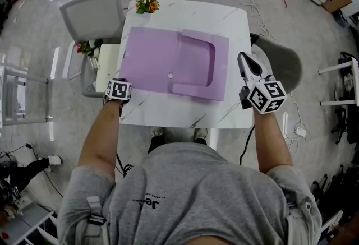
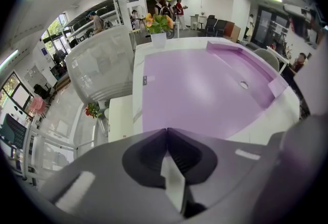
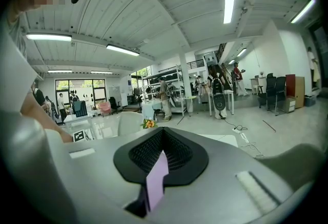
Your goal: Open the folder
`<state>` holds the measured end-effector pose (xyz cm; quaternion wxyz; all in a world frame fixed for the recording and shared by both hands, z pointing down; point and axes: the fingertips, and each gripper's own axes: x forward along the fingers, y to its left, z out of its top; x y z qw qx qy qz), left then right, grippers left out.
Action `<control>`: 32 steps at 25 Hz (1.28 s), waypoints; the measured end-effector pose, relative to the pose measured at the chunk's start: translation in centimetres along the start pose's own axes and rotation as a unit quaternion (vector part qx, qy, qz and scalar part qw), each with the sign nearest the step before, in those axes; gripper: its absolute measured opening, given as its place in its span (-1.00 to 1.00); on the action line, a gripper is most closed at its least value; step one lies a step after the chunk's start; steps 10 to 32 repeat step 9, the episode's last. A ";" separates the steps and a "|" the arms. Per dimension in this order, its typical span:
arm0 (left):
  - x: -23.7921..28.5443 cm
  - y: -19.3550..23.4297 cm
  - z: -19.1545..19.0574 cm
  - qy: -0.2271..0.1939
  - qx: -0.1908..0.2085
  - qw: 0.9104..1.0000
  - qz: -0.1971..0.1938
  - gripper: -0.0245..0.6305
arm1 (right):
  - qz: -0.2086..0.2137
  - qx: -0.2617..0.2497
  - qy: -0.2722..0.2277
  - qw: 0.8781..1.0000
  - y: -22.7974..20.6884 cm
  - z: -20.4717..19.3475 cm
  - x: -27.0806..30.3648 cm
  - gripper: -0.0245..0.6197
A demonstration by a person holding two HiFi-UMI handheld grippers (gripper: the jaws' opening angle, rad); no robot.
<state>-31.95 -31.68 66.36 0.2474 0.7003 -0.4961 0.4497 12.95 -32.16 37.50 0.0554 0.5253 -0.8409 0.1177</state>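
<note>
A lilac folder [image 1: 162, 61] lies flat and closed on the white marble table [image 1: 185, 112], with a snap button [image 1: 170, 75] near its front edge and a raised flap [image 1: 197, 61] on its right half. My left gripper [image 1: 119, 88] points steeply down at the folder's front left corner. In the left gripper view that gripper [image 2: 166, 129] is shut, its tips meeting over the near edge of the folder [image 2: 205, 89]. I cannot tell whether they pinch the cover. My right gripper [image 1: 242, 58] hovers off the folder's right side, shut and empty, and in its own view this gripper [image 3: 163, 129] looks level across the room.
A small flower pot [image 1: 146, 5] stands on the table's far left corner. A grey chair [image 1: 92, 14] sits at the back left and another chair [image 1: 283, 64] to the right. Left of the table is a low white stand [image 1: 106, 67] with flowers [image 1: 88, 46]. Cables lie on the floor.
</note>
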 end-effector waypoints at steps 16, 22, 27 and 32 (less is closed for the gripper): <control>-0.6 0.9 -0.4 0.019 0.003 1.000 0.022 -0.79 | -0.001 -0.003 0.003 1.000 -0.1 0.0 -0.1 -0.93; -0.6 0.9 -0.4 0.019 0.003 1.000 0.022 -0.79 | -0.001 -0.003 0.003 1.000 -0.1 0.0 -0.1 -0.93; -0.6 0.9 -0.4 0.019 0.003 1.000 0.022 -0.79 | -0.001 -0.003 0.003 1.000 -0.1 0.0 -0.1 -0.93; -0.6 0.9 -0.4 0.019 0.003 1.000 0.022 -0.79 | -0.001 -0.003 0.003 1.000 -0.1 0.0 -0.1 -0.93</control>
